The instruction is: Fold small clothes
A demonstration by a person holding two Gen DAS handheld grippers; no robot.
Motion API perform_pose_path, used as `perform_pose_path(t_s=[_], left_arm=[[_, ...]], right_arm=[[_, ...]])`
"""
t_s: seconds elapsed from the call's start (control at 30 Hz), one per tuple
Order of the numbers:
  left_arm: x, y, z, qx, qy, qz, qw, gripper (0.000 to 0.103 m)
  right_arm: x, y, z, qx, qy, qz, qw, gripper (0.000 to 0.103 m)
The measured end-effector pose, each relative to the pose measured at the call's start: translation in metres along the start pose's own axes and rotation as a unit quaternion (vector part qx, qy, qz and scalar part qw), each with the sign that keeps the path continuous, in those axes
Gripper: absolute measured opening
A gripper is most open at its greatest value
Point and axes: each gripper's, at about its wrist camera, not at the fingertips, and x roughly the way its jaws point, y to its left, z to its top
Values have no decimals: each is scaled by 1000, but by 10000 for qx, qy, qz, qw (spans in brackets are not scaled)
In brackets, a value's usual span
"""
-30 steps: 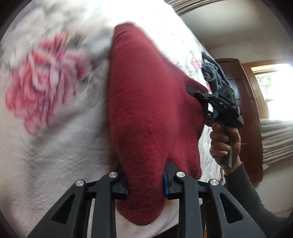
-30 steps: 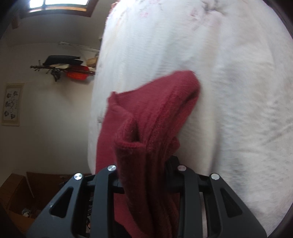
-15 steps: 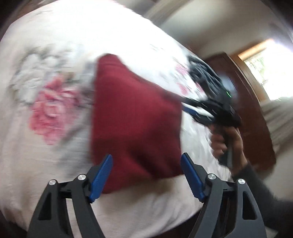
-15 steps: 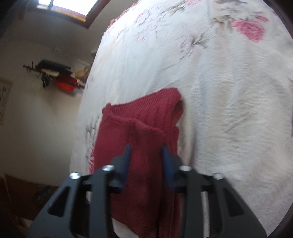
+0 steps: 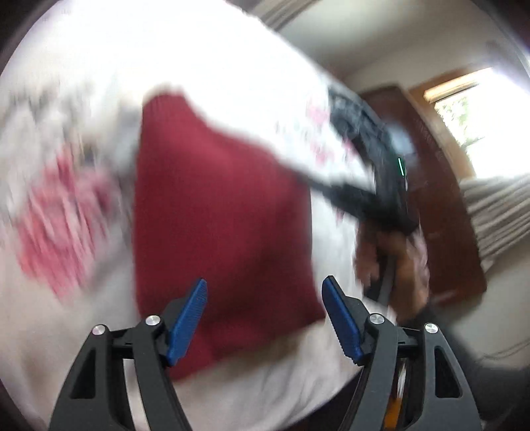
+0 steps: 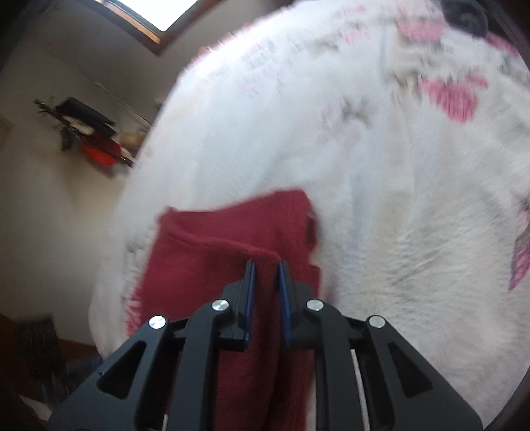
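Note:
A dark red knit garment [image 5: 215, 215] lies folded and flat on the white floral bedspread [image 5: 232, 66]. My left gripper [image 5: 264, 281] hovers open just above its near edge, blue pads wide apart with nothing between them. In the right wrist view the same garment [image 6: 232, 238] shows a folded flap edge right at the tips of my right gripper [image 6: 265, 263]. Its fingers stand almost together with only a thin slit, and the cloth below lies flat, not lifted. From the left wrist view the right gripper [image 5: 331, 189] is blurred at the garment's far right edge, held by a hand [image 5: 397, 262].
The bedspread [image 6: 381, 199] stretches far beyond the garment, with pink flower prints. A dark grey cloth [image 6: 463, 16] lies at its far end. A brown wooden door [image 5: 440, 205] and bright window [image 5: 463, 116] are to the right. Wall hooks with hanging items [image 6: 86, 132] are left of the bed.
Both grippers let go of the red garment, which dropped from hanging to lying flat. The left gripper opened wide and drew back. The right gripper's fingers narrowed again.

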Motion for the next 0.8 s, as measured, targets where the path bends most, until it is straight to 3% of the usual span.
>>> perform_pose_path(t_s=[0.13, 0.17, 0.2, 0.27, 0.37, 0.47, 0.53, 0.57, 0.63, 0.73, 0.77, 0.8], left_arm=[[49, 32, 45, -147, 334, 352, 9987, 68], [64, 39, 48, -227, 474, 415, 9978, 67], [75, 43, 52, -240, 583, 493, 9968, 67], [89, 40, 54, -78, 698, 623, 9956, 67], [88, 27, 58, -12, 690, 685, 9953, 67], [62, 11, 52, 176, 336, 703, 9968, 67], [42, 3, 45, 233, 141, 408, 9988, 67], [36, 0, 38, 247, 136, 272, 9992, 67], [46, -2, 29, 327, 362, 345, 9982, 67], [76, 10, 23, 291, 782, 710, 9940, 67], [81, 11, 24, 291, 821, 751, 9934, 66], [81, 9, 24, 279, 806, 781, 9933, 66]], right_arm=[[24, 13, -2, -325, 529, -62, 9980, 15], [30, 8, -3, -347, 603, -194, 9974, 15], [38, 2, -2, -420, 648, -613, 9951, 14], [46, -14, 2, -241, 766, -620, 9948, 13], [29, -14, 5, -185, 606, -566, 9964, 20], [-5, 3, 0, -331, 163, -765, 9964, 28], [-26, 11, -10, -457, -92, -733, 9962, 29], [-28, 16, -15, -512, -113, -654, 9965, 29], [-10, 24, -31, -644, 341, -413, 9965, 29], [27, 11, -45, -636, 894, -744, 9912, 12], [29, 7, -47, -662, 894, -878, 9899, 2], [29, 2, -46, -583, 872, -922, 9902, 0]])
